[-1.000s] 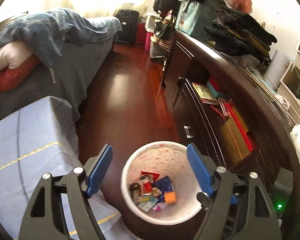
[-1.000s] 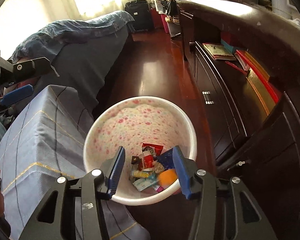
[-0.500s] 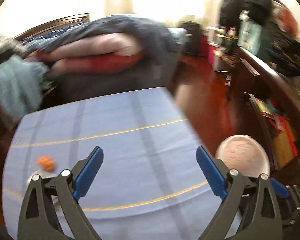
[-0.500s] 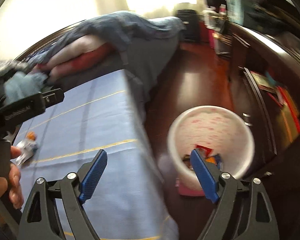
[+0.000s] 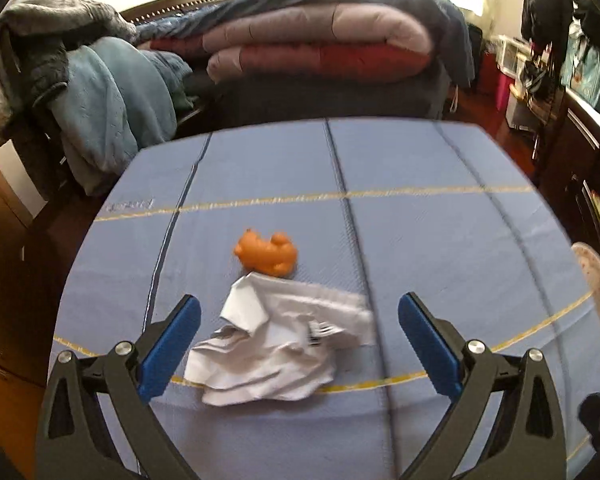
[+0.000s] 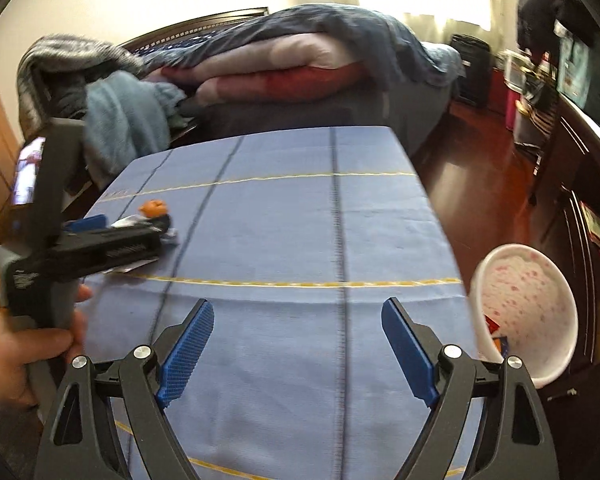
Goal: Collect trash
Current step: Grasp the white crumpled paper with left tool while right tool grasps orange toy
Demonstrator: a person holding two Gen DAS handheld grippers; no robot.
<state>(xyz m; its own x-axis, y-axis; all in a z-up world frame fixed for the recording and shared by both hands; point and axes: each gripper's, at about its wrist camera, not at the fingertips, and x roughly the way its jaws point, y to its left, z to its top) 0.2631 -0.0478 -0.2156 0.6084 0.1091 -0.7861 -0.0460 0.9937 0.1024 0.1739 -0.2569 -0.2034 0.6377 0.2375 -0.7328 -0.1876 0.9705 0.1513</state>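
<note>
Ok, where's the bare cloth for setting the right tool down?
Bare blue tablecloth runs from the right tool to the far edge and the bin side. The left is crowded: crumpled paper, orange toy, left tool.

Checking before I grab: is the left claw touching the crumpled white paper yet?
Apart. The left wrist view shows blue tablecloth between each finger and the crumpled white paper; the open left claw straddles it.

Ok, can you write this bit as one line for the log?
left gripper: open, over crumpled white paper | small orange toy: beside paper | right gripper: open, empty | white pink-speckled bin: on floor
</note>
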